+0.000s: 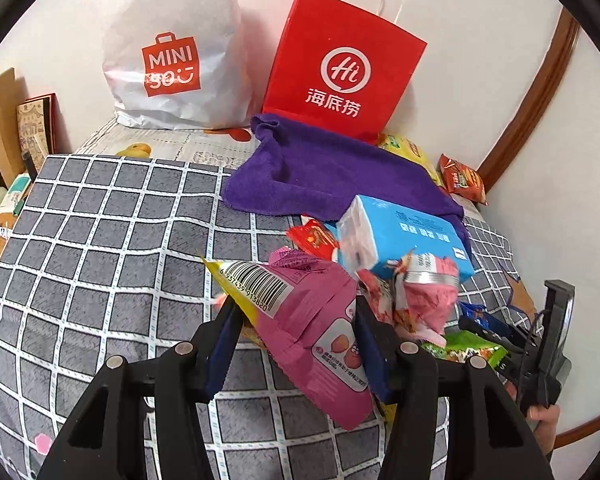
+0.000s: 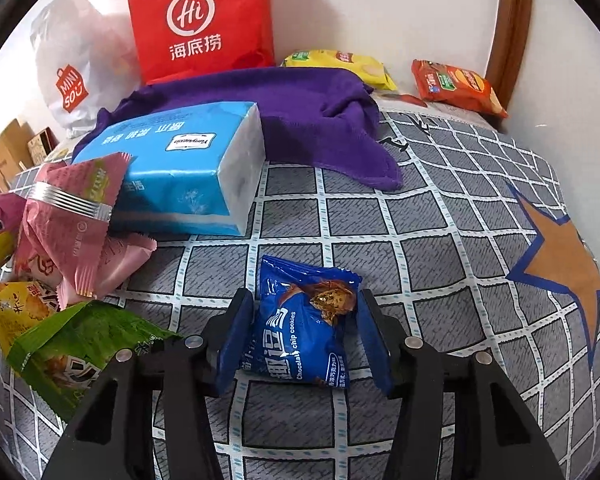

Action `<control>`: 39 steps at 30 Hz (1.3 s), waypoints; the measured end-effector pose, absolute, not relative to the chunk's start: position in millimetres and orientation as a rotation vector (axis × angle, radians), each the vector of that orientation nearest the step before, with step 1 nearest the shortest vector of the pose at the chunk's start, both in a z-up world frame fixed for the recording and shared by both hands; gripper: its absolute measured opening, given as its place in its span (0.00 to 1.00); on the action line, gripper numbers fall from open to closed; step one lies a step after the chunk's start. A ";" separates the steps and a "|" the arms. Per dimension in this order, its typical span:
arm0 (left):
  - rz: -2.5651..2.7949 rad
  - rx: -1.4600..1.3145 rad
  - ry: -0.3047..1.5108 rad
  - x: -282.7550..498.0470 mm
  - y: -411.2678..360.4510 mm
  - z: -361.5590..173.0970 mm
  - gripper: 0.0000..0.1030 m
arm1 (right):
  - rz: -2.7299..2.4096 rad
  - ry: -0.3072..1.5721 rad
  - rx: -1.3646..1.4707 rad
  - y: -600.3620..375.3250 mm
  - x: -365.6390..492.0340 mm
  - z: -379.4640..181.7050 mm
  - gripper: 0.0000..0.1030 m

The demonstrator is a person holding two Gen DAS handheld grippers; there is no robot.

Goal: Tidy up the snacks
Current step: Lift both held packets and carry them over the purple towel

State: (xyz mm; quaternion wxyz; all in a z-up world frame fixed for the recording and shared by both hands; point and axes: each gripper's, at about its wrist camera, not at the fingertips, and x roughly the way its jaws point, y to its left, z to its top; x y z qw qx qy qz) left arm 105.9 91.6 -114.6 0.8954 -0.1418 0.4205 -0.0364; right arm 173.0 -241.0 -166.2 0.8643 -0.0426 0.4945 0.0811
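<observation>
The left gripper [image 1: 296,324] is clamping the pink snack packet [image 1: 300,320] at lower centre, while the right gripper [image 2: 306,330] is straddling, jaws apart, the blue cookie packet [image 2: 304,324] lying lengthwise between its fingers.

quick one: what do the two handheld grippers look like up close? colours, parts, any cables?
Both match: left gripper and right gripper have matte black angular linkage arms with round silver pivot pins, and jaws lined with flat dark blue pads. In the left wrist view the right gripper's black body shows from the side, with thin dark cables along it. No sleeves or markings can be made out.
</observation>
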 end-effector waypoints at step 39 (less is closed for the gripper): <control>-0.200 -0.234 0.815 129.9 44.2 -38.6 0.51 | 0.356 0.864 0.026 -213.8 169.5 -9.7 0.42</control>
